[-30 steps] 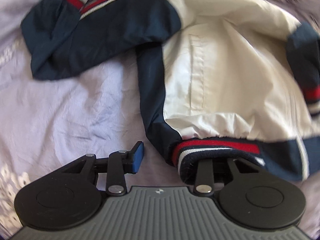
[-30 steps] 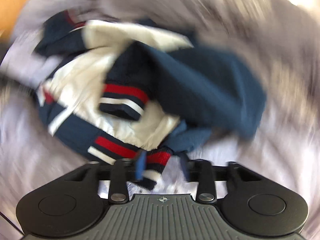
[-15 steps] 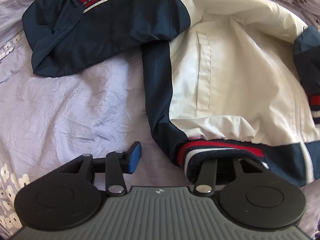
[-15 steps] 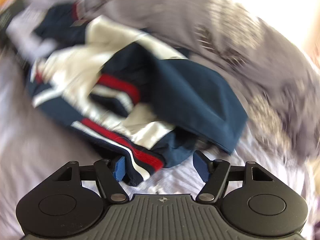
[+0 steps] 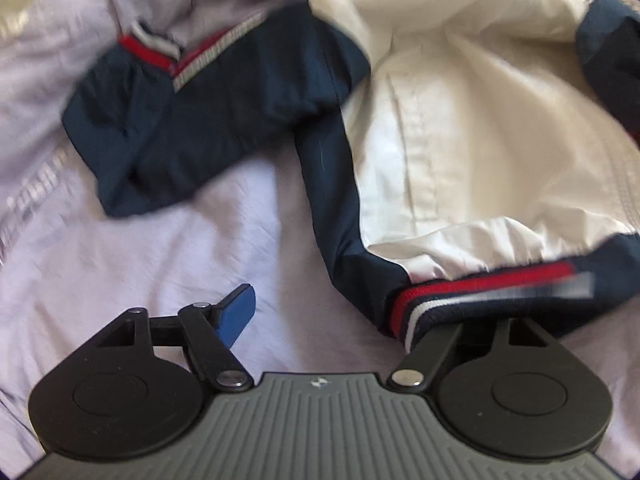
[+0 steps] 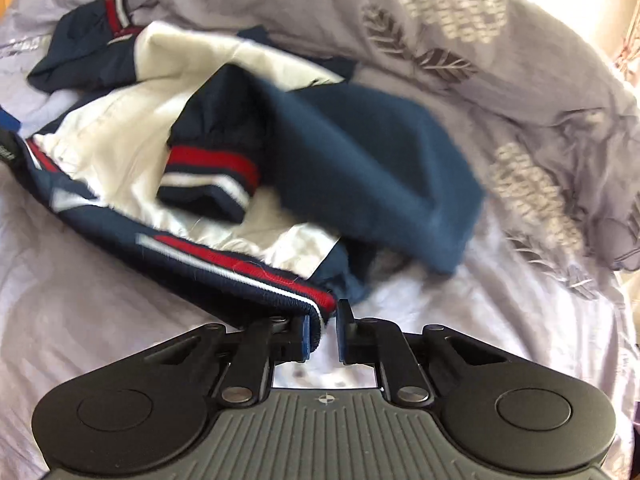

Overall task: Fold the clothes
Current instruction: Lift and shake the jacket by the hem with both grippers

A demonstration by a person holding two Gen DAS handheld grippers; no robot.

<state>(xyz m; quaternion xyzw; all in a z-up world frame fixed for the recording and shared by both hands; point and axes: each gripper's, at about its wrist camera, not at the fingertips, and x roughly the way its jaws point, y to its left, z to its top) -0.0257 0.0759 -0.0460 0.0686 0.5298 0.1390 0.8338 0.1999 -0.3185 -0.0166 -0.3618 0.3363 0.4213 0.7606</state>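
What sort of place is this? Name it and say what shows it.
Most likely a bedroom, on a bed: the jacket lies on a rumpled lilac bedsheet, and a crumpled leaf-print duvet is bunched behind it.

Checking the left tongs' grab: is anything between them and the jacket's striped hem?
Nothing visible. The left tongs stand open, with the striped hem of the jacket draped over one finger; only bare bedsheet lies under the other.
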